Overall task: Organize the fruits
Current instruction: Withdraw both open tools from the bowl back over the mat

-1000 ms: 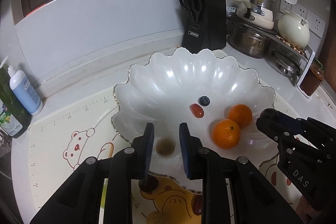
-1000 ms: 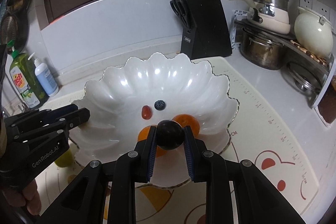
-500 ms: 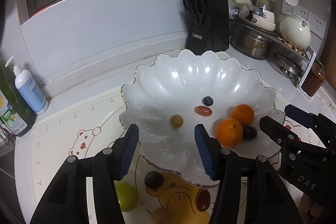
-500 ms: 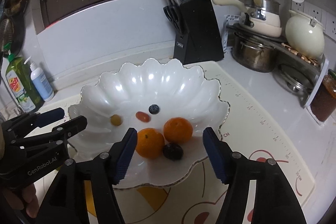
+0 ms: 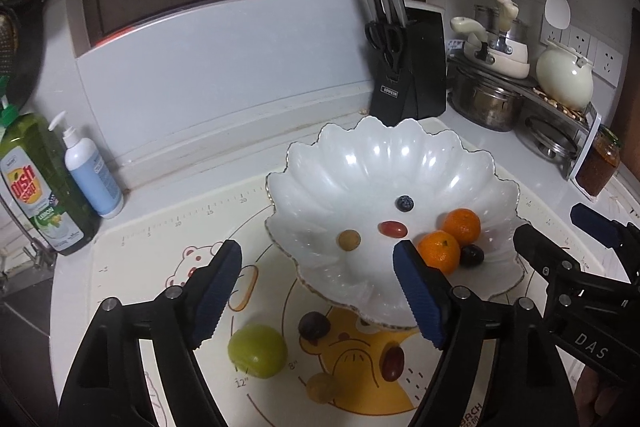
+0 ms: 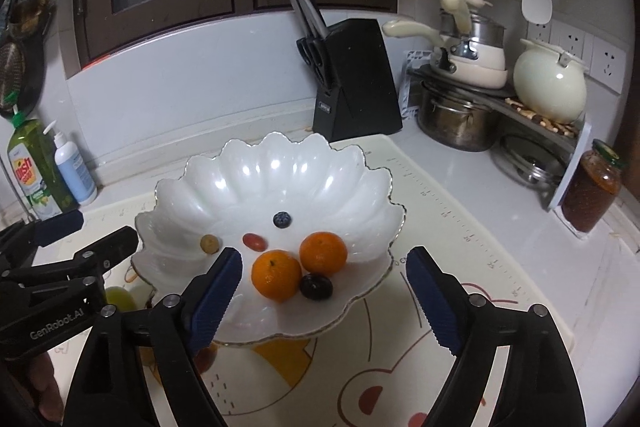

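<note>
Left wrist view: left gripper [image 5: 318, 275] spread wide, nothing in it, over the near-left rim of the white scalloped bowl [image 5: 360, 163]. In the bowl: blueberry [image 5: 405, 203], oval red grape tomato [image 5: 393, 229] w/ long axis running left-right, tan longan [image 5: 349, 239], two oranges [image 5: 439, 251] touching, dark plum [image 5: 471, 255] just beside them at the near rim. On the mat [image 5: 168, 227] by its near edge: green fruit [image 5: 257, 351], another dark plum [image 5: 314, 325], red grape [image 5: 393, 363] lying near-to-far. Right gripper [image 6: 324, 297] also wide apart, empty, at the bowl's near side.
</note>
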`<state>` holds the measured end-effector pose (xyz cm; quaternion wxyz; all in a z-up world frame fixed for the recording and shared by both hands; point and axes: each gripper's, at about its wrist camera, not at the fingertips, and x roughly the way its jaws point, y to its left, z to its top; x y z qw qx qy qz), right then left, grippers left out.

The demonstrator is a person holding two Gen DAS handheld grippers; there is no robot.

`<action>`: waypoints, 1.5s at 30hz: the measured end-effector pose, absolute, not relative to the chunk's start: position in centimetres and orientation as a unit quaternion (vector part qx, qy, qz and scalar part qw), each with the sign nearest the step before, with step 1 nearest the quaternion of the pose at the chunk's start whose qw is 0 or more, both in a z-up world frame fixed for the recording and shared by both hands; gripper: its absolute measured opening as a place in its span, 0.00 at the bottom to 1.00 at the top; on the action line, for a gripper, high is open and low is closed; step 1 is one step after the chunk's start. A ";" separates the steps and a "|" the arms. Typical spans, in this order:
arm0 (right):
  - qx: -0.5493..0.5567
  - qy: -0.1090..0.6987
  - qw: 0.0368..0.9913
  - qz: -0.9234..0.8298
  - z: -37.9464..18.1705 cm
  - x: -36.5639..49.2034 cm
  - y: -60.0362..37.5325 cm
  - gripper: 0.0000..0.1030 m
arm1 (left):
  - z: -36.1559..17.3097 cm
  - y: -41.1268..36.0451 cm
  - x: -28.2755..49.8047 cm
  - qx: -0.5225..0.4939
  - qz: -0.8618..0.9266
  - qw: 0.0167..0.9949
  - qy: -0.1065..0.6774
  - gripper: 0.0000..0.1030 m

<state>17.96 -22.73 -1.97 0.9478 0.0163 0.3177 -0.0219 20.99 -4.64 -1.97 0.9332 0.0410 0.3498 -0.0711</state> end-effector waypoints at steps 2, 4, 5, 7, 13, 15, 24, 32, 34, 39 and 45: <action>0.016 0.314 0.949 -0.022 -1.6 17.5 -22.6 0.83 | -1.6 -4.4 20.5 0.040 -0.069 0.935 0.346 0.81; 0.016 0.310 0.950 -0.022 -1.2 17.1 -22.5 0.83 | -1.2 -4.2 19.9 0.039 -0.066 0.936 0.342 0.81; 0.015 0.308 0.951 -0.022 -0.9 16.9 -22.5 0.83 | -1.0 -4.1 19.7 0.039 -0.065 0.937 0.341 0.82; 0.014 0.305 0.952 -0.023 -0.6 16.4 -22.3 0.84 | -0.7 -3.8 19.3 0.039 -0.062 0.939 0.337 0.84; 0.009 0.295 0.955 -0.024 0.3 15.3 -21.6 0.86 | 0.2 -2.9 17.9 0.036 -0.053 0.942 0.328 0.86; 0.011 0.292 0.956 -0.023 0.5 14.9 -21.3 0.86 | 0.5 -2.5 17.5 0.035 -0.050 0.943 0.326 0.86; 0.011 0.288 0.957 -0.022 0.8 13.7 -20.4 0.86 | 0.8 -1.5 15.8 0.027 -0.040 0.945 0.324 0.88; 0.007 0.293 0.956 -0.021 0.1 12.7 -19.9 0.86 | 0.1 -0.9 14.4 0.023 -0.037 0.944 0.327 0.89; 0.002 0.295 0.955 -0.023 -0.2 12.4 -19.8 0.86 | -0.2 -0.8 14.1 0.021 -0.037 0.943 0.329 0.88; 0.004 0.304 0.952 -0.021 -1.3 11.9 -19.8 0.86 | -1.2 -0.8 13.7 0.021 -0.038 0.942 0.334 0.88; -0.001 0.314 0.949 -0.022 -2.9 11.6 -19.8 0.86 | -3.5 -0.9 13.6 0.023 -0.041 0.936 0.350 0.87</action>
